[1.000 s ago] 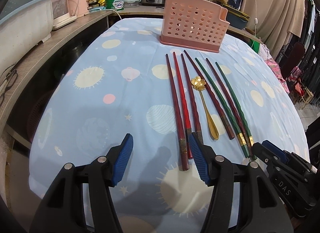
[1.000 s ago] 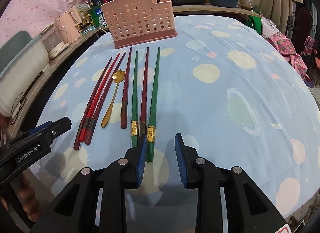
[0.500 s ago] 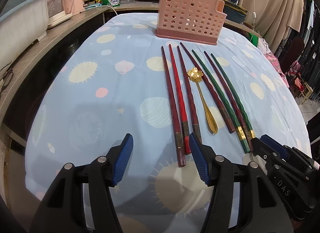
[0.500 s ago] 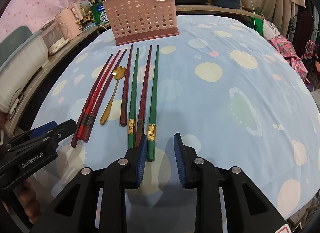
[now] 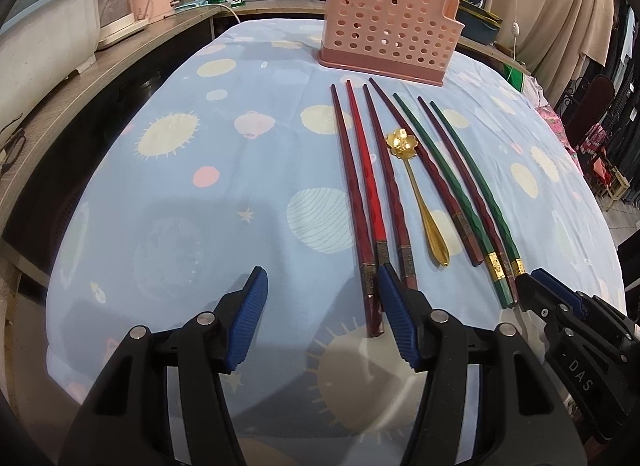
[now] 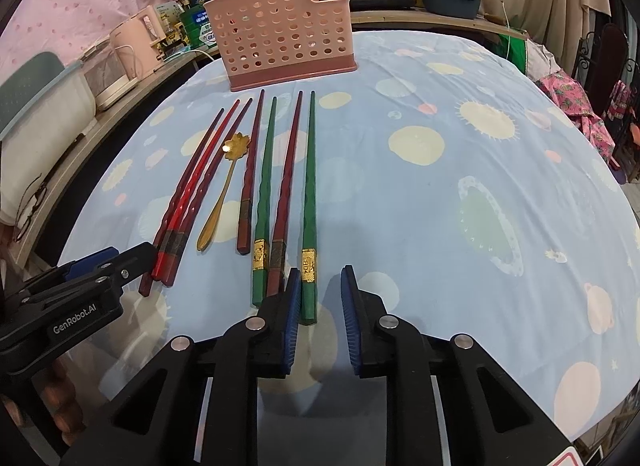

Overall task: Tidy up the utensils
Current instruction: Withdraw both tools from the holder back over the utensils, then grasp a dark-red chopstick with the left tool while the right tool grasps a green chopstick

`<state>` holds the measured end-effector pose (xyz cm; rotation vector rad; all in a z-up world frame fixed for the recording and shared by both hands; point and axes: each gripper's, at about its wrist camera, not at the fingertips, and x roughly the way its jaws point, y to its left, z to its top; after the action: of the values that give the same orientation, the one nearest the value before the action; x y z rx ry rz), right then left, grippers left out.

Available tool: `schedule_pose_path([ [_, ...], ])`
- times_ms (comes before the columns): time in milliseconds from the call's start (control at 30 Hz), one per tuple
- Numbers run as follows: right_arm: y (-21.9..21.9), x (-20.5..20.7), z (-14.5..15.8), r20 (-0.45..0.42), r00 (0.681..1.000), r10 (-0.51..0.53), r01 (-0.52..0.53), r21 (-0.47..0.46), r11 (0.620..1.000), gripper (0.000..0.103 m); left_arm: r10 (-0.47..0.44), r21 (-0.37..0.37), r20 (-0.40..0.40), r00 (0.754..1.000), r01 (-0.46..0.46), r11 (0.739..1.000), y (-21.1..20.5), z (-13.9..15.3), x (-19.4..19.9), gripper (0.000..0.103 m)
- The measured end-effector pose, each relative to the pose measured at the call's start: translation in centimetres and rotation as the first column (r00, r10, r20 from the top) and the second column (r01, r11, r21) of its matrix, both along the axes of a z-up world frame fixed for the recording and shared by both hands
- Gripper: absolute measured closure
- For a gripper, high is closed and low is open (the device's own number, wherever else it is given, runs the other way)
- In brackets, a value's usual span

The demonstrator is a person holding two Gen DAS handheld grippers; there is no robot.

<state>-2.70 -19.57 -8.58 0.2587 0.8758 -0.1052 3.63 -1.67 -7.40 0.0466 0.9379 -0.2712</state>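
Several red, dark red and green chopsticks lie side by side on the blue patterned tablecloth (image 5: pixel 168 225), with a gold flower-headed spoon (image 5: pixel 418 193) among them. A pink perforated utensil basket (image 5: pixel 390 29) stands behind their tips, also in the right wrist view (image 6: pixel 284 33). My left gripper (image 5: pixel 322 320) is open, its right finger by the near ends of the red chopsticks (image 5: pixel 368 201). My right gripper (image 6: pixel 318 316) is open, its jaws on either side of the near end of the rightmost green chopstick (image 6: pixel 309 201), without clamping it.
A wooden counter (image 5: pixel 80 89) runs along the left and back with a white bin, pink appliances, cans and steel pots. Curtains and clothes hang at the right. The tablecloth (image 6: pixel 460 185) stretches wide to the right of the chopsticks.
Both grippers have moved slightly forward toward the near ends of the chopsticks. The utensils have not moved. Both stay open.
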Motion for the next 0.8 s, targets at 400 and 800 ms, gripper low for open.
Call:
schedule_pose_path([
  [400, -0.01, -0.02, 0.03, 0.001, 1.0, 0.0, 0.0, 0.003, 1.0, 0.085, 0.003, 0.031, 0.015, 1.0, -0.003, 1.0, 0.15, -0.15, -0.15, 0.071],
  [800, 0.1, -0.26, 0.26, 0.008, 1.0, 0.011, -0.011, 0.006, 1.0, 0.095, -0.013, -0.028, -0.015, 1.0, 0.013, 1.0, 0.65, 0.35, -0.12, 0.096],
])
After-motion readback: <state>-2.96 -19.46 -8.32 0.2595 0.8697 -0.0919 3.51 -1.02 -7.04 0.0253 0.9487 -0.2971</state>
